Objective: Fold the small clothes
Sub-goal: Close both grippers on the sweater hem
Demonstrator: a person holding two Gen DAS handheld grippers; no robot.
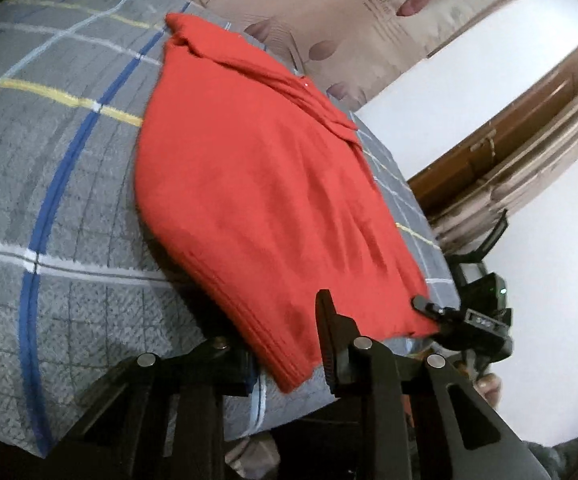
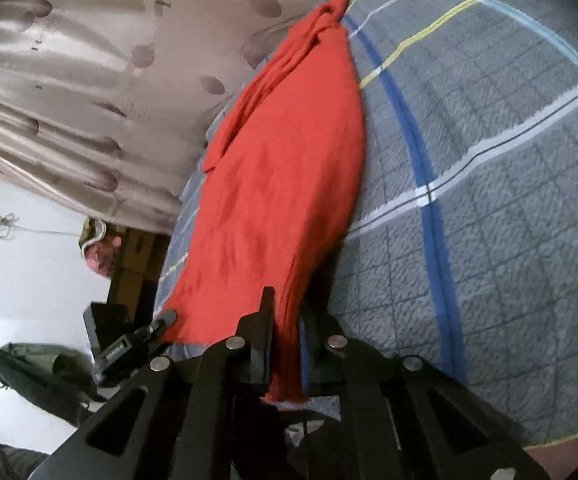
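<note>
A red collared shirt point(image 1: 249, 180) point(image 2: 281, 160) lies folded lengthwise on a grey plaid bed cover point(image 1: 49, 160) point(image 2: 489, 200), collar at the far end. My left gripper point(image 1: 285, 356) straddles the near hem corner. One finger is under the cloth and one is on top, with a gap still showing between the pads. My right gripper point(image 2: 287, 344) is shut on the other hem corner, and the cloth is pinched edge-on between its fingers. Each gripper also shows in the other's view: the right gripper point(image 1: 449, 316) and the left gripper point(image 2: 149, 332).
A beige leaf-print curtain point(image 1: 309, 0) point(image 2: 69, 80) hangs beyond the bed's far side. A wooden door point(image 1: 509, 132) stands in a white wall. Cardboard boxes point(image 2: 137, 256) and a dark bag point(image 2: 29, 368) sit on the floor beside the bed. The near bed edge runs just under both grippers.
</note>
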